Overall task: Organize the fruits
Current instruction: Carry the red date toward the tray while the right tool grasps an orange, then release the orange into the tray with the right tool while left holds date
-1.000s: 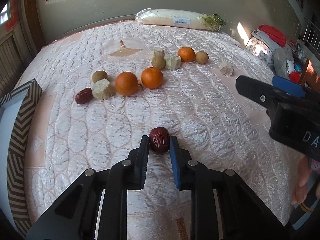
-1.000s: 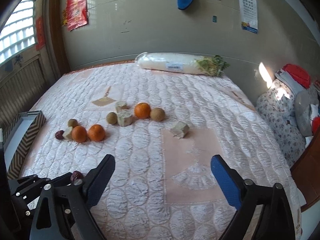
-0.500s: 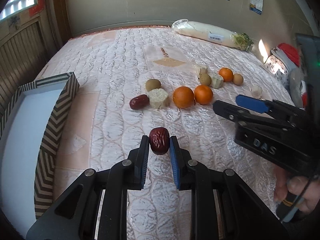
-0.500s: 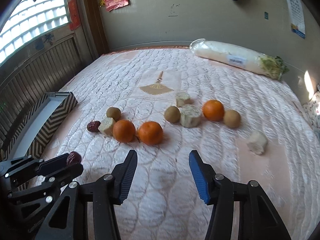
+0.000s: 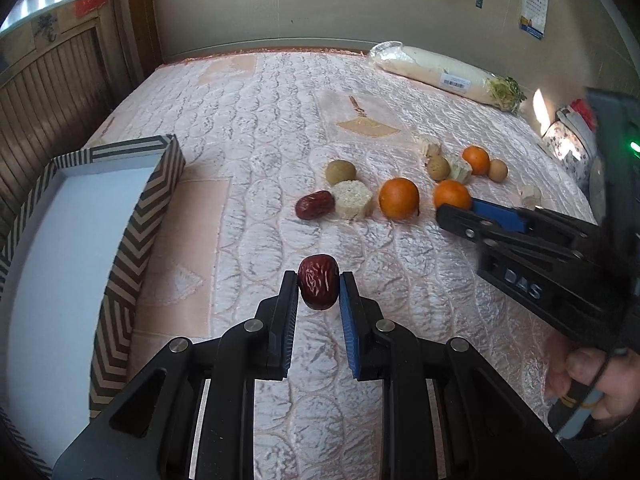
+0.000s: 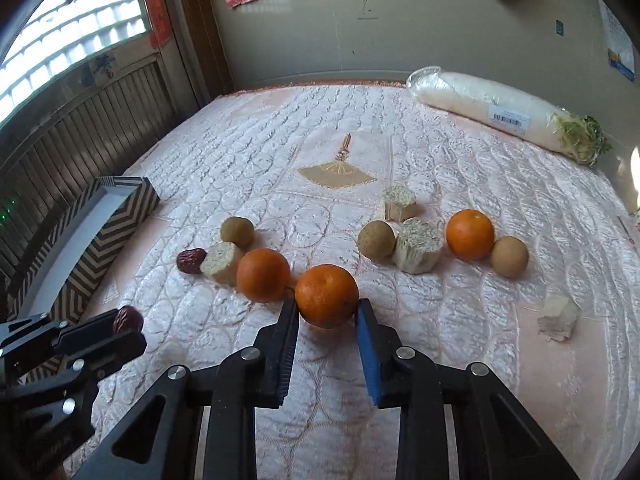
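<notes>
Right now your left tongs point(image 5: 319, 289) are gripping a red date point(image 5: 318, 287) between their pads, held off the quilted bed point(image 5: 280, 120). Only this view is showing your hand point(image 5: 592, 384) wrapping the handle of the right tongs at the lower right, with those tongs reaching in level with the row of fruit. It is also showing the white inside of the striped box point(image 5: 156, 200) lying to the left, just beside the held date.

From the right wrist, your right tongs point(image 6: 327, 312) are pointing steeply down and are clamping the near orange point(image 6: 327, 295), which is sitting on the bed just beside a second orange point(image 6: 263, 275). Only here are the pads visibly pressing on both of its sides. Further left, another date point(image 6: 190, 261) is touching a pale chunk point(image 6: 221, 262). Beyond, a third orange point(image 6: 470, 234) is lying among brown fruits, and a wrapped radish point(image 6: 504, 114) is lying by the wall.
</notes>
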Action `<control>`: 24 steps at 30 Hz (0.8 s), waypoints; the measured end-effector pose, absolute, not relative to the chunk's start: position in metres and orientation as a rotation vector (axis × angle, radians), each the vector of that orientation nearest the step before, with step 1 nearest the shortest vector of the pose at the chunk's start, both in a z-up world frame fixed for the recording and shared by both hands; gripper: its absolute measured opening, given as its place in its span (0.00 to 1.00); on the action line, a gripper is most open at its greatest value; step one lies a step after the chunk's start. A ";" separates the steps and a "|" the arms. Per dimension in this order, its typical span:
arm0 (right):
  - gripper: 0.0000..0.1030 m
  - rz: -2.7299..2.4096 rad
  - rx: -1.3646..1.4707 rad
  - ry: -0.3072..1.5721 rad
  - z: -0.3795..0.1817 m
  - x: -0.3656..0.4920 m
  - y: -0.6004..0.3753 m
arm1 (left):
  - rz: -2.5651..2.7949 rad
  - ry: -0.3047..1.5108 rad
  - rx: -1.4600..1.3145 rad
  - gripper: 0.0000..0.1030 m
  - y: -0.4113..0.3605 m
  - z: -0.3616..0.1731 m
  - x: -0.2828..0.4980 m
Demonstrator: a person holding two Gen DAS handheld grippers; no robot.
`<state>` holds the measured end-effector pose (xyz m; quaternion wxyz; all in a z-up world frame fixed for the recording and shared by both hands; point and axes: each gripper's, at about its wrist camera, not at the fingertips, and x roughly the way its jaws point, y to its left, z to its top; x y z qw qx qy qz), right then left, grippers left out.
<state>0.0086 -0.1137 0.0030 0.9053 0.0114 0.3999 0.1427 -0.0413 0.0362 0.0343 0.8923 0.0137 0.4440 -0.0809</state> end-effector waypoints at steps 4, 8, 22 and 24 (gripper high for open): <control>0.27 0.323 0.023 0.784 0.020 -0.011 -0.108 | -0.140 0.914 0.021 0.20 0.048 0.044 -0.045; 0.27 0.390 0.013 0.739 0.039 -0.025 -0.086 | -0.093 0.900 -0.003 0.20 0.072 0.057 -0.047; 0.27 0.623 -0.081 0.717 0.054 -0.022 0.029 | 0.111 0.892 -0.080 0.19 0.174 0.075 -0.030; 0.27 0.644 -0.089 0.715 0.055 -0.018 0.040 | 0.135 0.900 -0.089 0.19 0.186 0.074 -0.025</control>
